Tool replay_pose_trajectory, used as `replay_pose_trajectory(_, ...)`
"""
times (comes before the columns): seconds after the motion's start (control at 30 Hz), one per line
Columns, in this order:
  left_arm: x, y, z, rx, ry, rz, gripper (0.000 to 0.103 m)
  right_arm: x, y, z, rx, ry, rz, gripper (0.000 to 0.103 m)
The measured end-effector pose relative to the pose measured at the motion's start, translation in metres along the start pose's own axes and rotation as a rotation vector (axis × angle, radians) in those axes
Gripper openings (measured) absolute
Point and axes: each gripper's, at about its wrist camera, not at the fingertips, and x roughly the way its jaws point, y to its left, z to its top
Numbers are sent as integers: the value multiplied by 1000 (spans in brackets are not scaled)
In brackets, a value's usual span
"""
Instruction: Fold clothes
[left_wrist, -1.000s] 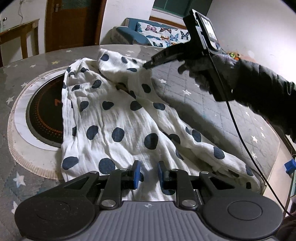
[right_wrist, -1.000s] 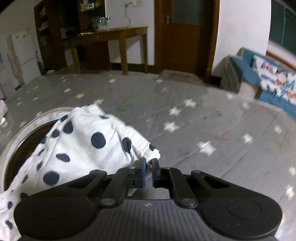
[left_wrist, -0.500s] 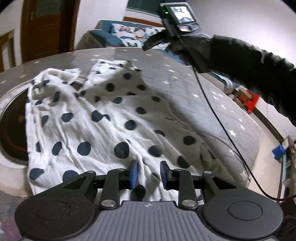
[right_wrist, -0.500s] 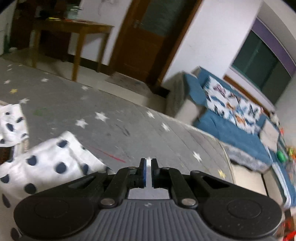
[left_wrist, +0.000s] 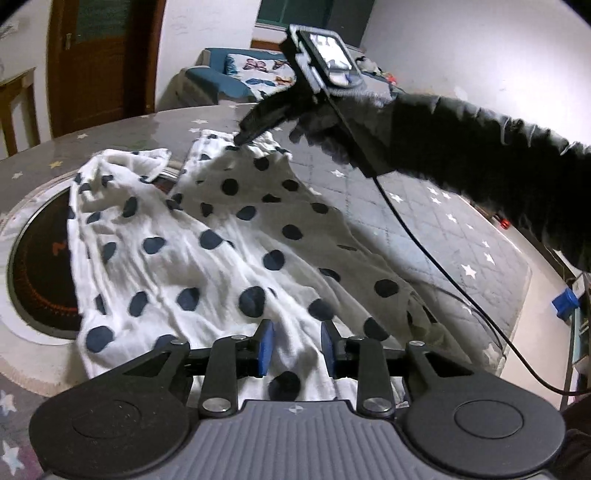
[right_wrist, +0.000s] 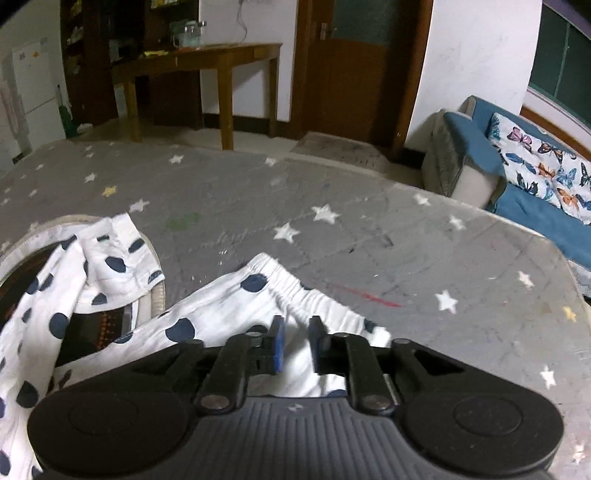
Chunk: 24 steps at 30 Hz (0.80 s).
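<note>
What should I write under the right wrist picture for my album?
Open right gripper over the elastic edge of white polka-dot clothing on a starry grey tabletop.

Polka-dot garment (left_wrist: 229, 266): crinkled matt cotton-like cloth; star-print cover (right_wrist: 332, 206): quilted matt fabric; side table (right_wrist: 207, 62): polished wood

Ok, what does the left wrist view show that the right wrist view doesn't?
Only the left wrist view shows the right claw from outside, at the far edge of the spotted cloth, with the dark sleeve and cable. Only the right wrist view shows the wooden table and fridge. Both share the cloth, the starry grey cover, the blue sofa and the door.
</note>
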Motion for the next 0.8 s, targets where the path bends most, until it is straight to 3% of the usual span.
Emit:
replay_pose_trajectory(0.2, -4, -13, 8, 19, -37, -80, 31, 19, -8, 11, 42, -6, -52, 22)
replay_pose_trajectory(0.3, 11, -27, 9, 52, -14, -134, 31, 17, -14, 14, 47, 2, -65, 26)
replay_pose_trajectory(0.4, 27, -39, 7, 81, 18, -189, 31, 7, -20, 9, 56, 5, -23, 34)
replay_pose_trajectory(0.6, 54, -57, -2, 103, 99, -270, 29, 6, -27, -3, 34, 26, -24, 36)
replay_pose_trajectory(0.8, 63, -64, -2, 83, 110, -347, 28, 13, -33, 1, 51, 4, -77, 36)
